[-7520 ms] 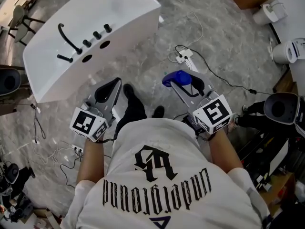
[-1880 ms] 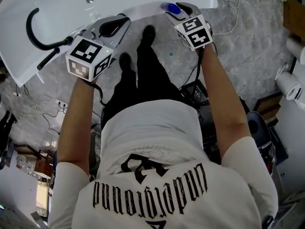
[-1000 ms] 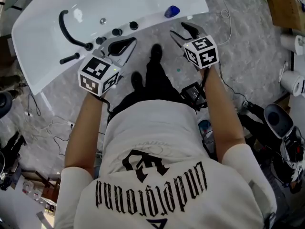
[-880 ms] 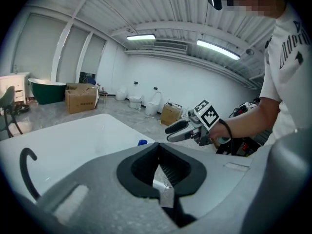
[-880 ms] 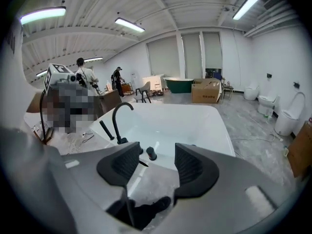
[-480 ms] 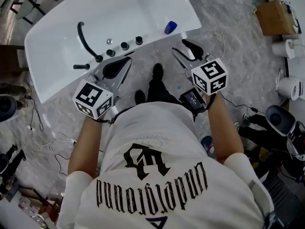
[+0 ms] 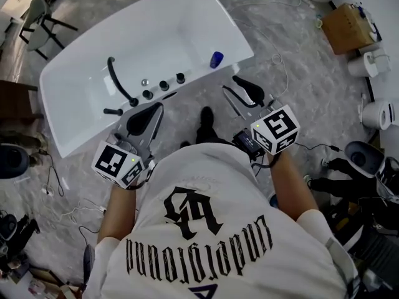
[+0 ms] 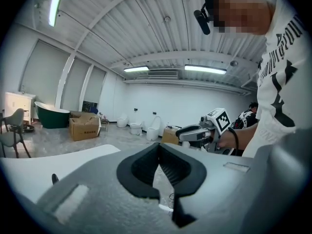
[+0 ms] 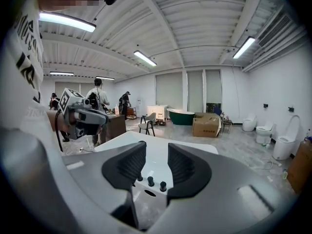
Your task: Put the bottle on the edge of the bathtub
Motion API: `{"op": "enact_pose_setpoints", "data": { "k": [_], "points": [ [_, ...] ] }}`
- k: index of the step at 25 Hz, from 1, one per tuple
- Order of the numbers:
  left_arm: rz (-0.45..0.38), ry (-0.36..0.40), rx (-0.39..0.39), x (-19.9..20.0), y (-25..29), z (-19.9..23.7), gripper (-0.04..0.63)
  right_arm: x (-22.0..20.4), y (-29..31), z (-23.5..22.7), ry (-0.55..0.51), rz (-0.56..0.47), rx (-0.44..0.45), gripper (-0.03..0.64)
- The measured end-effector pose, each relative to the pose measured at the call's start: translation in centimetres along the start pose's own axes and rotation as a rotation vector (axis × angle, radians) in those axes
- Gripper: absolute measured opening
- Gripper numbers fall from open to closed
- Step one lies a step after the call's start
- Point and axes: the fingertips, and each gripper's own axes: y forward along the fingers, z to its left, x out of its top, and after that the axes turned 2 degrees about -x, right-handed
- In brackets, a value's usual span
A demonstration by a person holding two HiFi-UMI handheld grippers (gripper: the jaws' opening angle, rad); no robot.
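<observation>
The blue bottle [image 7: 216,59] stands on the front rim of the white bathtub [image 7: 187,23], near its right end, with nothing touching it. My right gripper [image 7: 232,86] hangs over the floor just short of the tub, below and right of the bottle. Its jaws are closing, and the right gripper view shows only air between the right gripper's [image 9: 157,150] pads. My left gripper [image 7: 157,106] is shut and empty, held over the floor below the tub's taps. In its own view the left gripper's [image 8: 157,146] tips touch.
A black spout [image 7: 118,83], round knobs [image 7: 163,85] and a hand shower [image 7: 112,111] sit on the tub's front deck. Cables trail over the marble floor. A cardboard box [image 7: 349,27] and toilets [image 7: 374,114] stand at the right, a chair [image 7: 40,14] at the top left.
Both grippers have drawn back from the tub toward the person. The bottle stays on the rim. The right jaws stand narrower than a second ago.
</observation>
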Motion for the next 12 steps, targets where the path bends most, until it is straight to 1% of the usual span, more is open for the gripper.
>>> {"op": "enact_pose_setpoints", "data": {
  "k": [5, 12],
  "points": [
    [-0.024, -0.001, -0.011, 1.4, -0.4, -0.5, 0.006, 1.8, -0.8, 1.1, -0.020, -0.025, 0.029, 0.106],
    [-0.021, 0.031, -0.024, 1.6, -0.9, -1.3, 0.006, 3.3, -1.6, 2.8, -0.056, -0.058, 0.031, 0.065]
  ]
}}
